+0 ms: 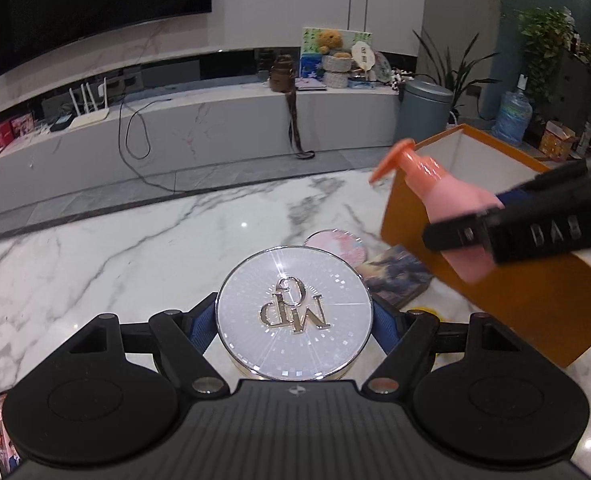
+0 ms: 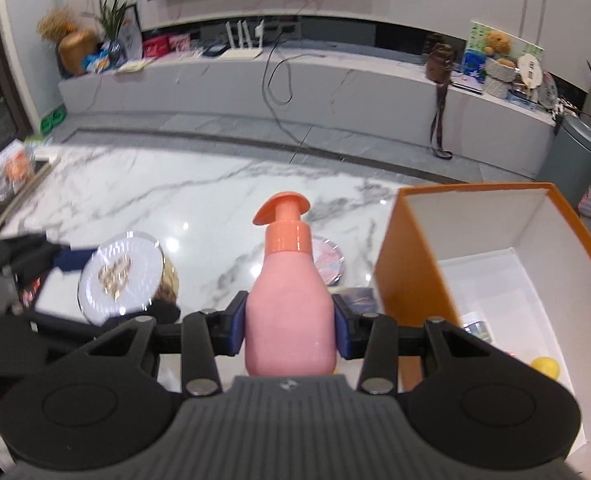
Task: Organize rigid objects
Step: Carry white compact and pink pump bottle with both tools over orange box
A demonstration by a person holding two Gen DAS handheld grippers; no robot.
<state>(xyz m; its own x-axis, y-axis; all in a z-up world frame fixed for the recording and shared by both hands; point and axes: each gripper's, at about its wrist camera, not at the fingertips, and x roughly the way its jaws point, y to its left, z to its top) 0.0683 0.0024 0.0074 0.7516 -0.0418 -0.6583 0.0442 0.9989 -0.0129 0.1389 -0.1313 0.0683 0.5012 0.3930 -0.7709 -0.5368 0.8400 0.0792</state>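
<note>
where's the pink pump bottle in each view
Left wrist: pink pump bottle at right of frame, tilted, clamped in the right gripper, in front of the orange box.
Right wrist: bottle at centre, upright in the picture, between the blue pads.
Shared landmark: the orange box, beside the bottle in both views.

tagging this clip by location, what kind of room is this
Most likely a home living room: a big wall-mounted TV above a long low media console, houseplants, and a teddy bear among the clutter on the console.
</note>
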